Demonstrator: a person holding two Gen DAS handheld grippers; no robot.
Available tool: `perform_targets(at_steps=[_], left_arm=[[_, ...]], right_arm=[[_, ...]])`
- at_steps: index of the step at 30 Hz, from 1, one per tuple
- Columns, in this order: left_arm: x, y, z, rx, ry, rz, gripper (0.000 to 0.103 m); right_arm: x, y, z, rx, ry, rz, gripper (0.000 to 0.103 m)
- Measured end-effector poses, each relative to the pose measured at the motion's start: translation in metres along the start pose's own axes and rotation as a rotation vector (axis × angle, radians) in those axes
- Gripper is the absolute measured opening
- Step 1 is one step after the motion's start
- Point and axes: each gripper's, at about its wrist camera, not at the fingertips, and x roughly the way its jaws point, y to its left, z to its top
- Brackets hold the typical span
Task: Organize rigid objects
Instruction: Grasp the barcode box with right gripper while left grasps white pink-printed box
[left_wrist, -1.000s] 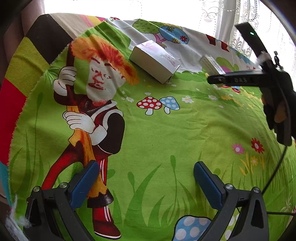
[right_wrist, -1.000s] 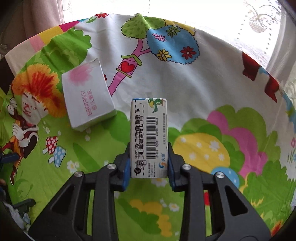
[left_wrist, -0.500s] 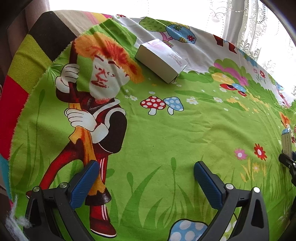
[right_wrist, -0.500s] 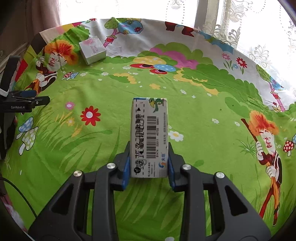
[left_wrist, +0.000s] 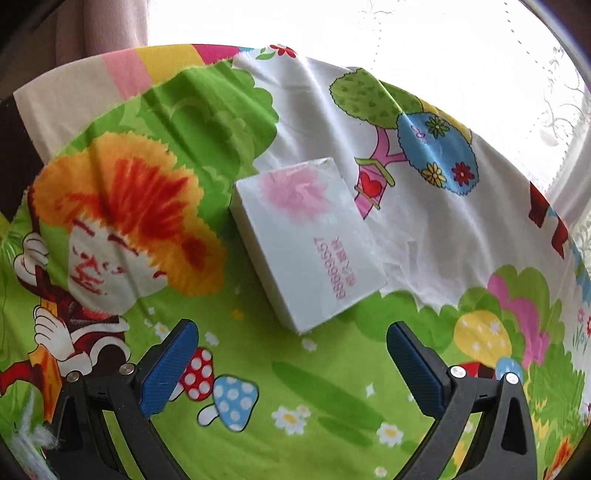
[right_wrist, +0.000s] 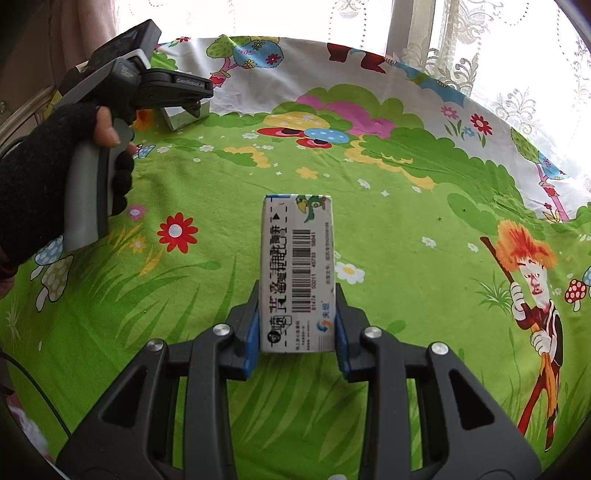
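Observation:
A white box with a pink flower print (left_wrist: 308, 240) lies flat on the cartoon cloth, just ahead of my left gripper (left_wrist: 291, 354), which is open with the box's near corner between its blue pads (left_wrist: 171, 365). My right gripper (right_wrist: 297, 328) is shut on a small white medicine box with a barcode (right_wrist: 297, 273), held upright above the green cloth. In the right wrist view the left gripper's body (right_wrist: 147, 85) hangs at the far left over the white box (right_wrist: 177, 114), held by a gloved hand (right_wrist: 48, 173).
A bright cartoon tablecloth (right_wrist: 406, 206) covers the table. A window with lace curtains (right_wrist: 480, 48) runs along the far edge. A black cable (right_wrist: 33, 391) trails at the near left. A striped fabric edge (left_wrist: 122, 70) lies at the far left.
My left gripper has moved forward to the white flower box, which now sits close between its open fingers. My right gripper keeps the medicine box and has stayed pulled back over the green cloth.

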Motion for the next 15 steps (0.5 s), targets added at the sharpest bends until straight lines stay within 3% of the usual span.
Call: perform_targets(at_steps=[8, 12, 13, 14, 15], left_arm=[[0.038, -0.023, 0.036, -0.152, 0.024, 0.144, 0.103], [0.057, -0.019, 0.039, -0.137, 0.07, 0.163, 0.102], [0.056, -0.018, 0.038, -0.118, 0.068, 0.154, 0.1], [0.051, -0.017, 0.036, -0.095, 0.056, 0.144, 0.085], [0.046, -0.017, 0.033, -0.057, 0.049, 0.118, 0.077]], right_arm=[[0.0, 0.0, 0.0, 0.002, 0.0, 0.003, 0.037], [0.0, 0.0, 0.0, 0.003, 0.0, 0.003, 0.037], [0.0, 0.0, 0.0, 0.003, 0.001, 0.004, 0.037], [0.0, 0.0, 0.0, 0.004, 0.001, 0.004, 0.037], [0.0, -0.001, 0.0, 0.004, 0.001, 0.006, 0.037]])
